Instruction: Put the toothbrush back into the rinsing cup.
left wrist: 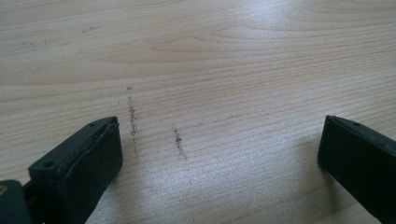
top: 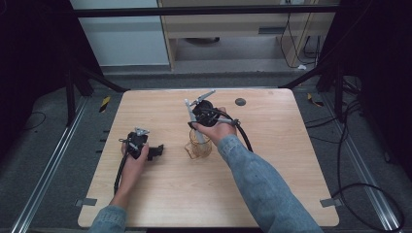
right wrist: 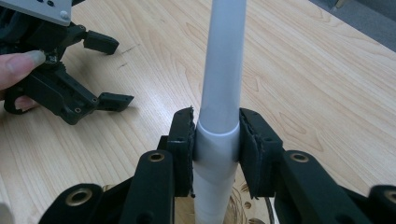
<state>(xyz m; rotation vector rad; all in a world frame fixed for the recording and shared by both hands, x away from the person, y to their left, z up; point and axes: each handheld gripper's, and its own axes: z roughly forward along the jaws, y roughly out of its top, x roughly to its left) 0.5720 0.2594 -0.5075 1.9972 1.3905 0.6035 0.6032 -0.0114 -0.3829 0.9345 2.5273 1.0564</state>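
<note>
The table (top: 272,160) carries little. Near its middle stands a clear glass (top: 198,145), and the right hand-held gripper (right wrist: 215,144) is clamped on a white tube (right wrist: 223,74) held upright over it — probably to lower it inside. The left hand-held gripper (top: 155,151) rests on the wood, jaws apart — likely waiting.

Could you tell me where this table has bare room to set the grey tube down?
The table's right side, beyond the right hand-held gripper, is bare, as is the near edge between the forearms. It is crowded in the middle, around the grey tube, the wire basket and the left hand-held gripper.
</note>
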